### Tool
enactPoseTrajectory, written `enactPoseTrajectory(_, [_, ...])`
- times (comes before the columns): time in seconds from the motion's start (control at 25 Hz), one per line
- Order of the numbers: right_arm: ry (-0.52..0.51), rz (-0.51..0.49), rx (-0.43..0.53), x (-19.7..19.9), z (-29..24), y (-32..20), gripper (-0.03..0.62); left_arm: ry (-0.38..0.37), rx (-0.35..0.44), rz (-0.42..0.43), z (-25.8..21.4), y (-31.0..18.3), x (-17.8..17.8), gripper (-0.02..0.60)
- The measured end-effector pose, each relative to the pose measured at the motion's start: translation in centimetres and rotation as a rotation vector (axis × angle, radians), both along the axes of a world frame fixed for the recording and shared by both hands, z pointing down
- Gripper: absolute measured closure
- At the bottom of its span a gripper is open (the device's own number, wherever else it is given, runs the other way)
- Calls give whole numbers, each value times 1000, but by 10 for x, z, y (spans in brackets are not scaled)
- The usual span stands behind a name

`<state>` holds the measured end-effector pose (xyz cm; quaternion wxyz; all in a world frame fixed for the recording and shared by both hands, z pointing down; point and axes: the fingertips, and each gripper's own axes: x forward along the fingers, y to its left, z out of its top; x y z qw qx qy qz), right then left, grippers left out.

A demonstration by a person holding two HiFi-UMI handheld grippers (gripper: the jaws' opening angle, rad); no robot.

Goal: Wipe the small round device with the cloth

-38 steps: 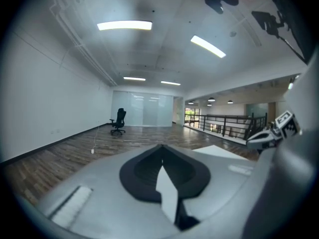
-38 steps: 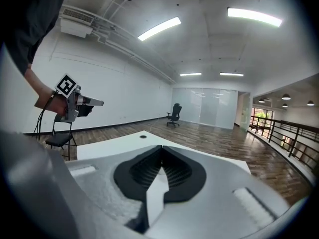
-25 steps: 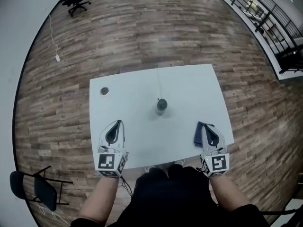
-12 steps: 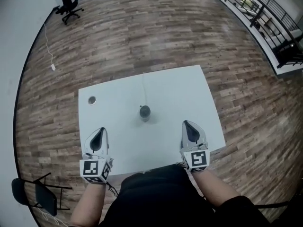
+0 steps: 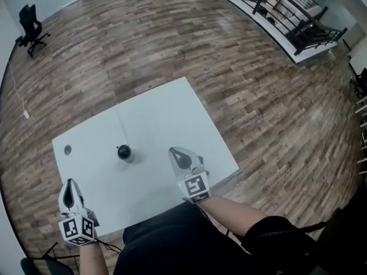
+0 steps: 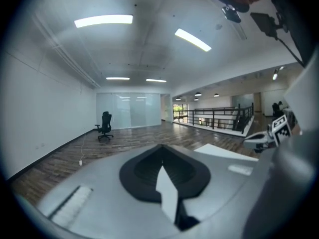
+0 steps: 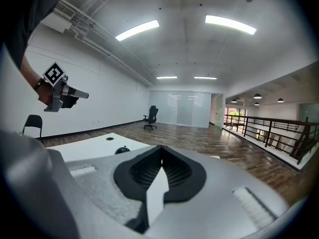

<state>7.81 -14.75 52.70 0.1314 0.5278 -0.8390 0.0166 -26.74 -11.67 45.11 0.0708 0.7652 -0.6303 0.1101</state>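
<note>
Since a second ago my left gripper [image 5: 69, 187] has drifted out to the left edge of the table [image 5: 166, 110], farther from my right gripper [image 5: 175, 152]. Both have their jaws pressed together with nothing between them. The small round device [image 5: 124, 152] stands on the table just left of the right gripper's tip, and ahead and to the right of the left gripper.

We count one white rectangular table [image 5: 166, 119], one small round black device [image 5: 124, 151], one small grey round disc [image 5: 68, 150], two grey plastic grippers, the left gripper [image 5: 69, 183] and the right gripper [image 5: 172, 150], one black wheeled office chair [image 5: 31, 20], and seemingly one plain black side chair [image 7: 32, 124].
</note>
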Motion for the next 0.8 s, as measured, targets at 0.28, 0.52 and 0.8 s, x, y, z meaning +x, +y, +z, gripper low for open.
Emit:
enactPoseTrajectory(0.28, [-10, 104, -47, 12, 16, -3, 592, 11, 21, 94, -6, -25, 19, 574])
enactPoseTrajectory(0.52, [10, 135, -153, 39, 46, 12, 574, 5, 63, 145, -20, -27, 31, 574])
enactPoseTrajectory(0.8, [40, 146, -234, 59, 77, 36, 514, 27, 20, 125, -9, -12, 28, 574])
